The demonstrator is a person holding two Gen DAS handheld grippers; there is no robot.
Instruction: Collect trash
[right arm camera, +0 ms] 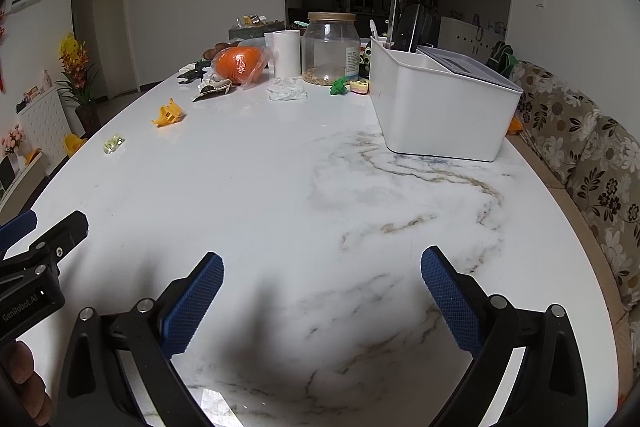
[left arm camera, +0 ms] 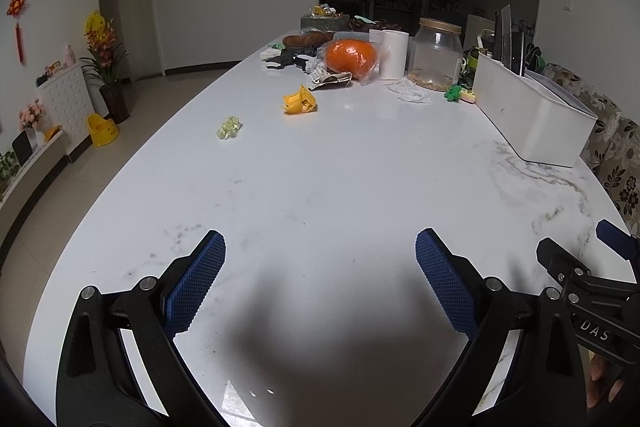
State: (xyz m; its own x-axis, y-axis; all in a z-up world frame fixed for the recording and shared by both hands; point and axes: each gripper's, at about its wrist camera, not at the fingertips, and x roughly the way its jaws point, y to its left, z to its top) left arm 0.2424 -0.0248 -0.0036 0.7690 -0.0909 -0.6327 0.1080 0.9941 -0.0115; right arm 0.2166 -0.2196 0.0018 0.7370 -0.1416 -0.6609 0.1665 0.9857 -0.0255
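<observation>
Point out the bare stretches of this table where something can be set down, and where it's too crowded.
Free: the wide marble table between both open grippers and the white bin, bordered on the left by the yellow-green wrapper and orange scrap. Crowded: the far end, around the bagged orange, paper roll, jar and crumpled tissue.

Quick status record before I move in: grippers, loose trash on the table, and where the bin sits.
left gripper: jaws open, empty, above bare tabletop
right gripper: jaws open, empty
loose trash: yellow-green wrapper, orange scrap, crumpled white tissue
white bin: far right on the table
clutter behind: orange bag, clear jar, paper roll
</observation>
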